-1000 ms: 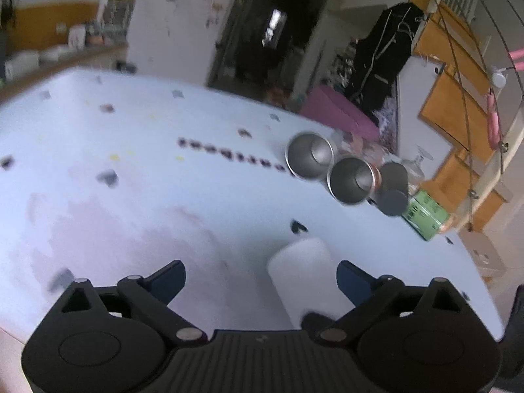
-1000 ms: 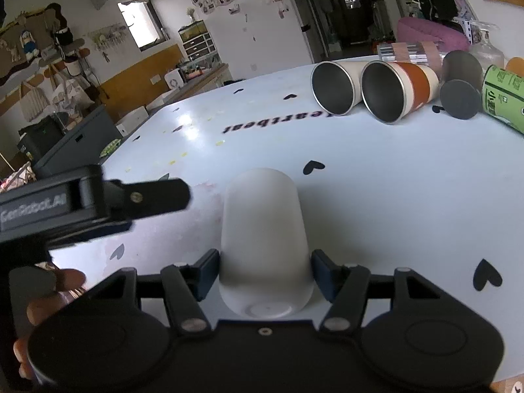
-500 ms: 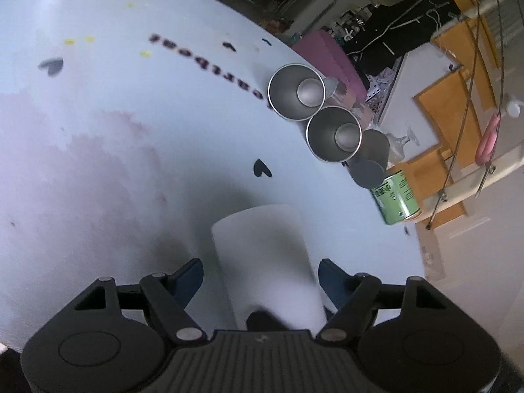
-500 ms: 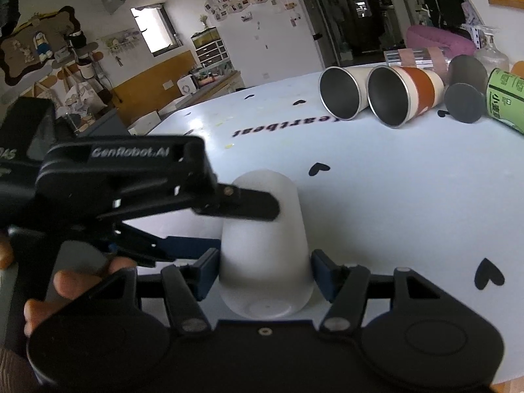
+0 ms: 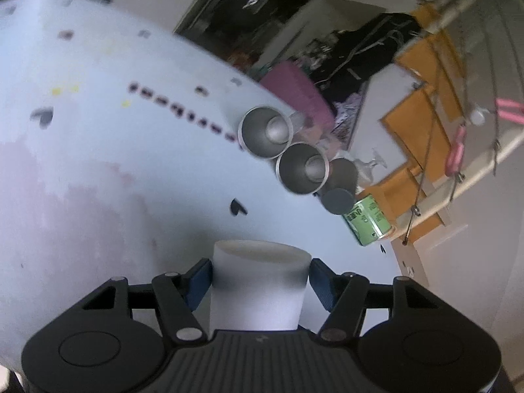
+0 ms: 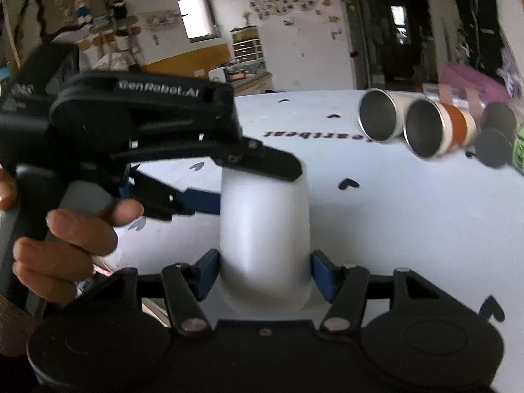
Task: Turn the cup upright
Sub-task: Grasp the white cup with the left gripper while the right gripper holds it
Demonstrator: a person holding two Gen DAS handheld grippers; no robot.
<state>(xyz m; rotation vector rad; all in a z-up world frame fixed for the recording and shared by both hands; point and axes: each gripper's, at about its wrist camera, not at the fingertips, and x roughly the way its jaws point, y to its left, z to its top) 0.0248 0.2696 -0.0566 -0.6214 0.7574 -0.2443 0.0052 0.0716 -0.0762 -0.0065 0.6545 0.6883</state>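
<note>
A frosted white cup [image 5: 258, 285] sits between the blue pads of my left gripper [image 5: 260, 273], which is shut on it; its rim faces away from the camera. In the right wrist view the same cup [image 6: 265, 239] is between the pads of my right gripper [image 6: 263, 273], which also closes against its sides near the base. The left gripper [image 6: 249, 177] reaches in from the left and clamps the cup's far end. The cup is held above the white table [image 6: 409, 216].
Two steel-lined cups [image 5: 265, 132] [image 5: 301, 168] lie on their sides at the table's far right, with a dark cup [image 5: 339, 193] and a green can [image 5: 368, 221] beyond them. They show in the right wrist view too [image 6: 380, 119]. Black heart marks dot the table.
The left gripper came in over the cup and closed on it. The cup has lifted off the table, tilting from lying flat toward upright, with the right gripper still on it.
</note>
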